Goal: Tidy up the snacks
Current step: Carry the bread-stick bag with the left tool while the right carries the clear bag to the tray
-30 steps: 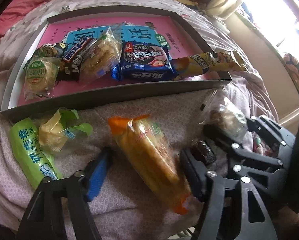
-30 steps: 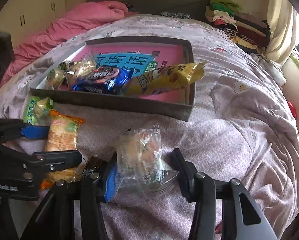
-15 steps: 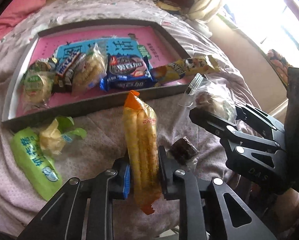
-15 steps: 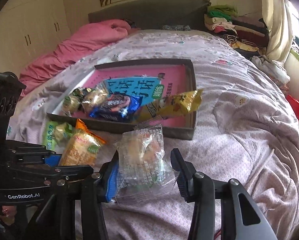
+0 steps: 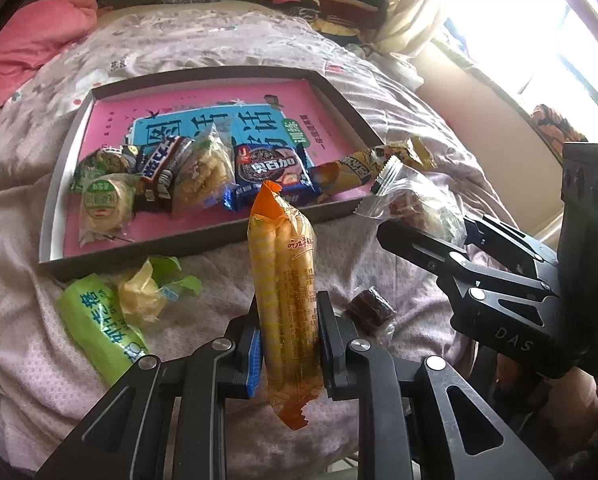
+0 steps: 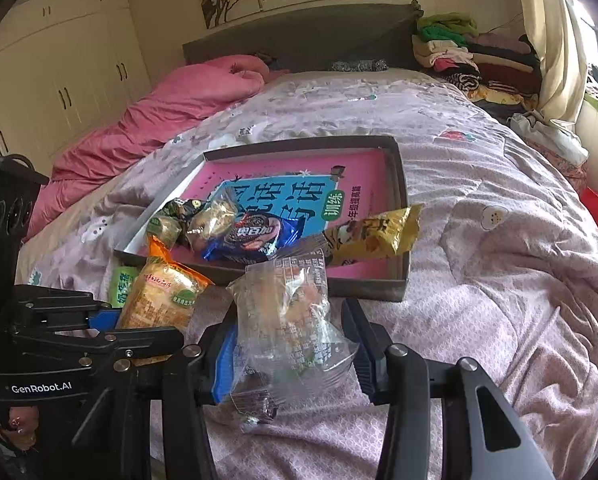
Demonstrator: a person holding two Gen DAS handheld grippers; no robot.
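Note:
My left gripper (image 5: 287, 332) is shut on an orange packet of stick biscuits (image 5: 285, 280) and holds it upright above the bedspread; the packet also shows in the right wrist view (image 6: 161, 300). My right gripper (image 6: 291, 344) is shut on a clear-wrapped pastry (image 6: 291, 320), which also shows in the left wrist view (image 5: 415, 200). Both are lifted just in front of the grey tray (image 5: 203, 236) with a pink book inside. Several snacks lie in the tray, among them a blue cookie pack (image 5: 271, 176) and a yellow packet (image 6: 373, 232) leaning over its corner.
A green packet (image 5: 99, 324), a yellow-green wrapped snack (image 5: 147, 292) and a small dark brown candy (image 5: 371, 310) lie on the bedspread in front of the tray. A pink duvet (image 6: 167, 108) and piled clothes (image 6: 459, 56) are at the back.
My left gripper closed on the orange packet and lifted it upright off the bed. My right gripper rose with the clear-wrapped pastry. Both moved up and back from the bed.

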